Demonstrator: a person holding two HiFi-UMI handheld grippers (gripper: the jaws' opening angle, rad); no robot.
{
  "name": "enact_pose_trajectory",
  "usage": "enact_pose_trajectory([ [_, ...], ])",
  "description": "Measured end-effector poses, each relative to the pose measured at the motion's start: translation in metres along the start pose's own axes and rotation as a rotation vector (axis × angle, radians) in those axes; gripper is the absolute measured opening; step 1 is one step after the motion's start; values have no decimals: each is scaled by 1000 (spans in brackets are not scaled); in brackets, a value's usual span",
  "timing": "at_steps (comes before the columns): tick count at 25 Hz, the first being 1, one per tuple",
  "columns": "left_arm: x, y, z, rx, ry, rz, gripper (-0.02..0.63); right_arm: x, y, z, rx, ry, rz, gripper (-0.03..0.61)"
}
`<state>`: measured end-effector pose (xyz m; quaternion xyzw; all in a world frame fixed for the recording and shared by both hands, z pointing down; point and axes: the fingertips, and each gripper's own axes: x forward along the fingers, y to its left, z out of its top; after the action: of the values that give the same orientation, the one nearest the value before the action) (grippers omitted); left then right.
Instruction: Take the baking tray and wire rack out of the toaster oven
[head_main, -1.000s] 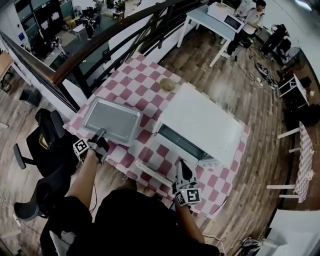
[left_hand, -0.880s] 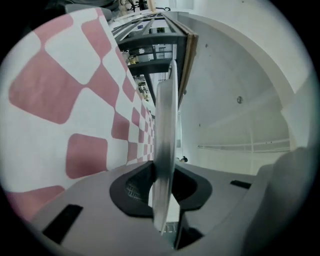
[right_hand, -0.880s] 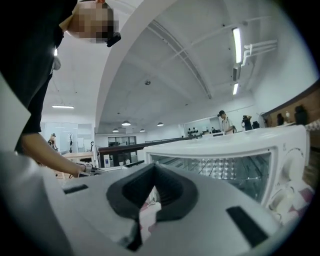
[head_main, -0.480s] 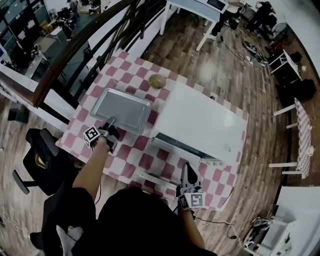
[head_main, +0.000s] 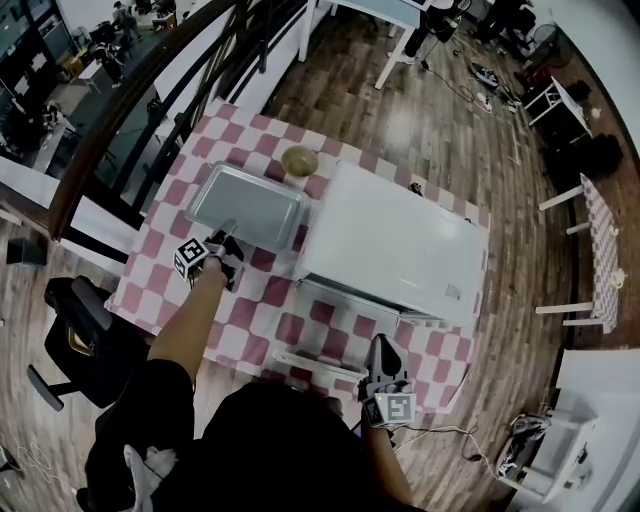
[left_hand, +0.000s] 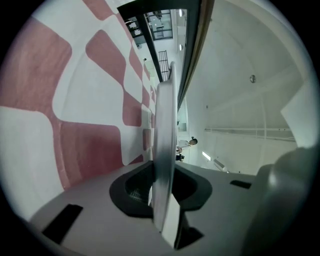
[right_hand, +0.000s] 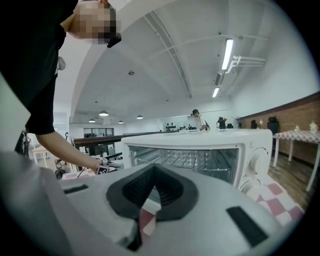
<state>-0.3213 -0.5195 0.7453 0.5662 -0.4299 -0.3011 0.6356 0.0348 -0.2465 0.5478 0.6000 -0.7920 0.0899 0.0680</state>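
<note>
Nearest, right gripper (head_main: 381, 345): held at six o'clock of the oven and pointing at its front. The jaws are closed together with nothing between them.
Oven door (head_main: 325, 362): glass with a white handle bar, folded down toward the person. It lies just ahead of the right gripper, between it and the oven mouth.
Tablecloth (head_main: 250, 300): red-and-white checked cloth covering the whole table top.
Left gripper (head_main: 226, 232): at eight o'clock of the oven, at the end of a bare forearm. Its pads are clenched on the near rim of the tray, whose thin edge runs straight between the jaws in the left gripper view.
Baking tray (head_main: 245, 205): shallow rectangular silver metal baking tray, outside the oven at nine o'clock of it, level over the tablecloth. Whether it rests on the cloth cannot be told.
Toaster oven (head_main: 400, 240): boxy white toaster oven in the middle of the table, with its knobs at the right of its front.
Wire rack (right_hand: 185, 159): thin silver wire rack, seen inside the oven cavity in the right gripper view.
Bowl (head_main: 299, 160): small round tan bowl on the cloth at eleven o'clock of the oven, just beyond the tray's far corner.
Railing (head_main: 130, 110): dark wooden handrail running past the table's far left side.
Floor (head_main: 440, 110): brown wood planks beyond the table at twelve o'clock.
</note>
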Motion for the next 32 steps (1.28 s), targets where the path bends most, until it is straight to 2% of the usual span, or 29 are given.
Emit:
enact_pose_trajectory([
  [8, 14, 11, 0, -56, -31, 46, 72, -2, 1, 1, -8, 11, -6, 3],
  [12, 14, 18, -2, -51, -5, 103, 64, -4, 6, 2, -22, 2, 9, 3],
  [15, 16, 19, -1, -50, 6, 141, 112, -4, 11, 4, -26, -3, 22, 3],
  [18, 14, 22, 0, -68, -3, 177, 205, -6, 15, 4, -24, -4, 30, 3],
  [21, 6, 23, -1, -98, -4, 199, 233, -8, 17, 2, -27, -8, 37, 3],
  [24, -8, 25, -5, -102, 13, 212, 233, -9, 20, 1, -26, -18, 43, 3],
  [28, -35, 20, 0, -109, 6, 166, 210, -8, 24, 2, -26, -34, 60, 3],
  [30, -53, 8, 4, -97, 8, 101, 198, -6, 26, 5, -30, -44, 72, 3],
  [32, -71, -15, 6, -45, 16, 19, 195, -5, 28, 12, -30, -62, 76, 3],
])
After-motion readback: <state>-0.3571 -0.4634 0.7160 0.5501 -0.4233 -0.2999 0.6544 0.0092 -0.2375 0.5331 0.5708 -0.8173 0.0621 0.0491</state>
